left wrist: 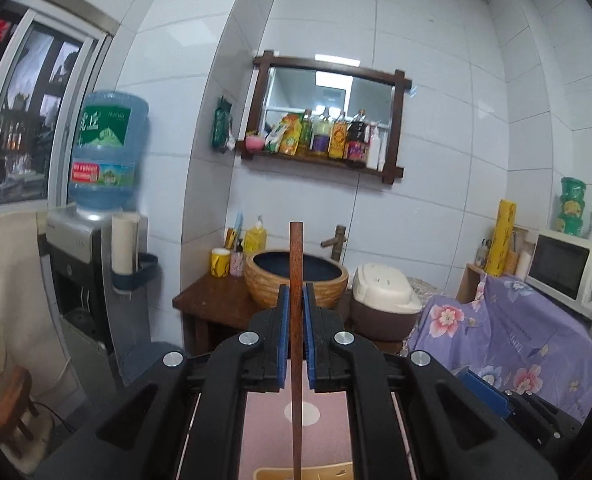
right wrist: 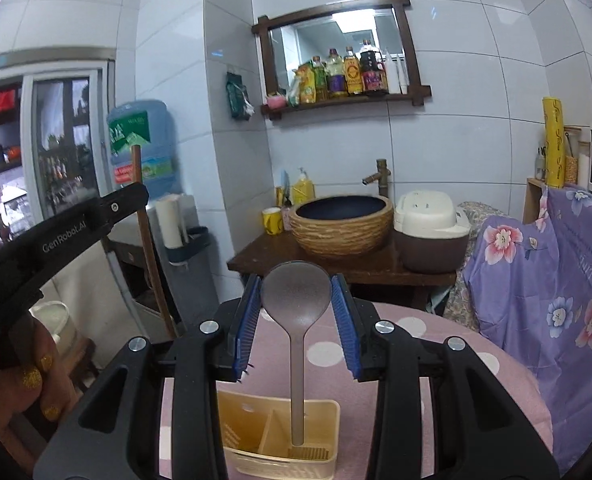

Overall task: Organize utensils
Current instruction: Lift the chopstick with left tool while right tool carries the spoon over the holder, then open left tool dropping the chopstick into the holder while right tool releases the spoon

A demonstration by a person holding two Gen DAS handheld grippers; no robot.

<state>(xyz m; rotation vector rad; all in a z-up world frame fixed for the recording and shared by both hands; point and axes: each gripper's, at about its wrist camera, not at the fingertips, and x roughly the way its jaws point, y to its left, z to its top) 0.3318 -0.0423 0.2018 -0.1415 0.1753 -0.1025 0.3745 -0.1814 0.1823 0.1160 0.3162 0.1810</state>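
My left gripper point(left wrist: 296, 292) is shut on a brown wooden chopstick point(left wrist: 296, 264) that stands upright between its blue pads, its top poking above the fingertips. The right wrist view shows the same chopstick point(right wrist: 141, 208) and left gripper point(right wrist: 95, 216) at the left. My right gripper point(right wrist: 296, 280) is shut on a grey spoon point(right wrist: 296, 292), with the pads against the sides of its bowl. The handle hangs straight down into the right compartment of a beige utensil holder point(right wrist: 255, 456). I cannot tell whether it touches the floor. The holder's rim point(left wrist: 304, 474) shows below the left gripper.
The holder stands on a pink table with white dots point(right wrist: 476, 364). Beyond it are a dark wooden stand with a woven basin point(right wrist: 340, 220), a rice cooker point(right wrist: 428, 228), a water dispenser point(left wrist: 103, 160) at the left and a purple flowered cloth point(right wrist: 556, 280) at the right. A hand point(right wrist: 31, 376) holds the left gripper.
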